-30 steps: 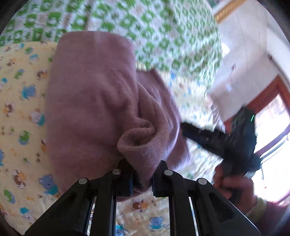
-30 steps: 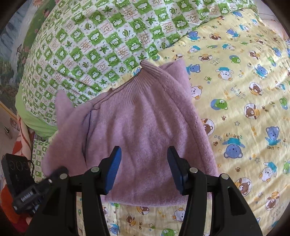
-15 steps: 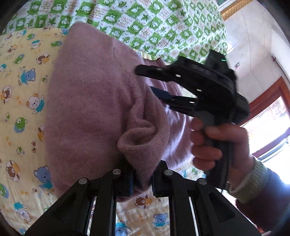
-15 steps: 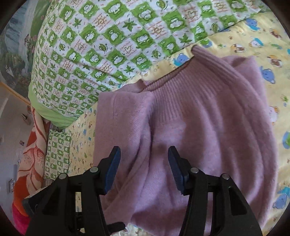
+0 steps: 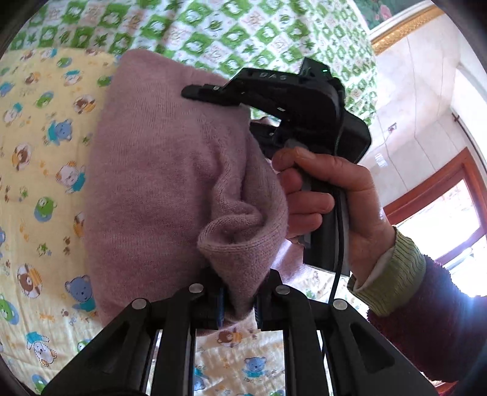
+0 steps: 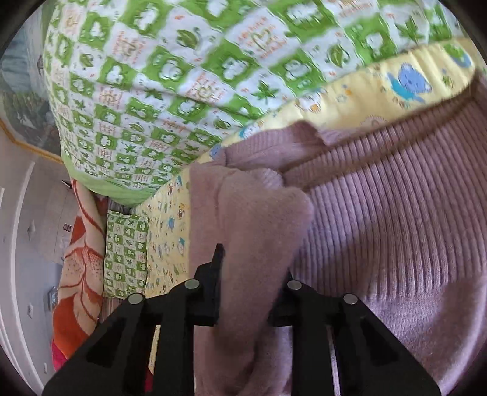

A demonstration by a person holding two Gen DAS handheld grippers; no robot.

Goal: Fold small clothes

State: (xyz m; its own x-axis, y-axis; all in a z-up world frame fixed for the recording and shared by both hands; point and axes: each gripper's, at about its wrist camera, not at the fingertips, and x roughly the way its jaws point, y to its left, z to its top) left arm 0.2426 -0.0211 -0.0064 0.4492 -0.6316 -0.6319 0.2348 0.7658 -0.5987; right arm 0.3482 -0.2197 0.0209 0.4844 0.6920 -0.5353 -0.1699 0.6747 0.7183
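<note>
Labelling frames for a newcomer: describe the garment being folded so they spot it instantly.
On the bed, find the yellow sheet printed with cartoon bears, below the green checked quilt. The mauve knit sweater lies on it, pinched by both tongs. It is the only plain, unpatterned fabric there.

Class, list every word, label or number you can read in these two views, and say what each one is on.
"DAS": raised letters on top of the right tool.
Yellow sheet: small print beside the cartoon bears, too small to read.
Green checked quilt: orange writing in the white squares, too blurred to read.
Purple sweater: no text.
</note>
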